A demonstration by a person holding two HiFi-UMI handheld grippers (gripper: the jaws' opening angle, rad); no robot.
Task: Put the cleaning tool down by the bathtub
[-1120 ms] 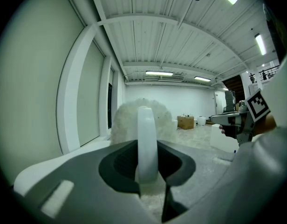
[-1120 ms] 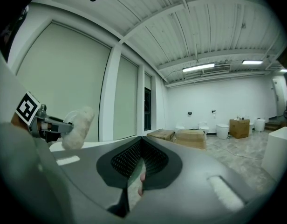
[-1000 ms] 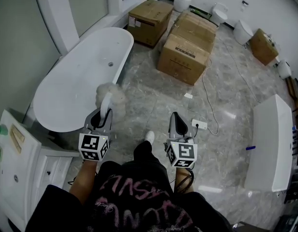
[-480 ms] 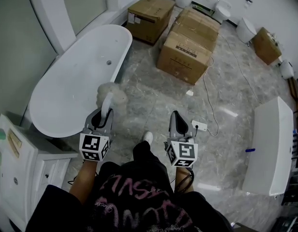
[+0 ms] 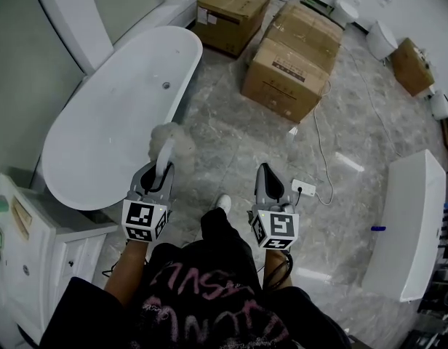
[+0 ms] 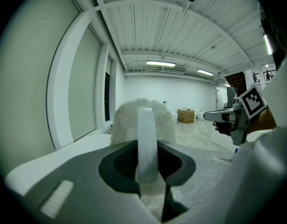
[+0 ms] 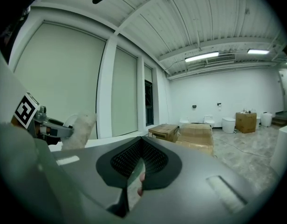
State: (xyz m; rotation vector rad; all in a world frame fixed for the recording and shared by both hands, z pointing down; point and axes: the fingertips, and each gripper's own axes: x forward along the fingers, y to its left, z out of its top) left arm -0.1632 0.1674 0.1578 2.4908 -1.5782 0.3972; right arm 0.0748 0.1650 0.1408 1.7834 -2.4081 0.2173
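My left gripper [image 5: 160,171] is shut on the white handle of the cleaning tool [image 5: 166,144], a brush with a fluffy white head that points forward, held above the floor just right of the bathtub [image 5: 115,122]. In the left gripper view the handle [image 6: 146,143] stands upright between the jaws with the fluffy head [image 6: 142,120] behind it. My right gripper [image 5: 266,182] is shut with nothing in it, level with the left one and about a hand's width to its right; in its own view the jaws [image 7: 140,171] meet.
Cardboard boxes [image 5: 289,60] stand on the marble floor ahead, with toilets [image 5: 346,7] behind them. A white cabinet [image 5: 31,246] is at lower left, a second white tub [image 5: 413,224] at right. A power strip [image 5: 302,188] and cable lie near my right gripper. My shoe [image 5: 222,204] shows between the grippers.
The view has shifted slightly forward and down over the floor; both grippers keep their pose, and the brush stays in the left jaws.
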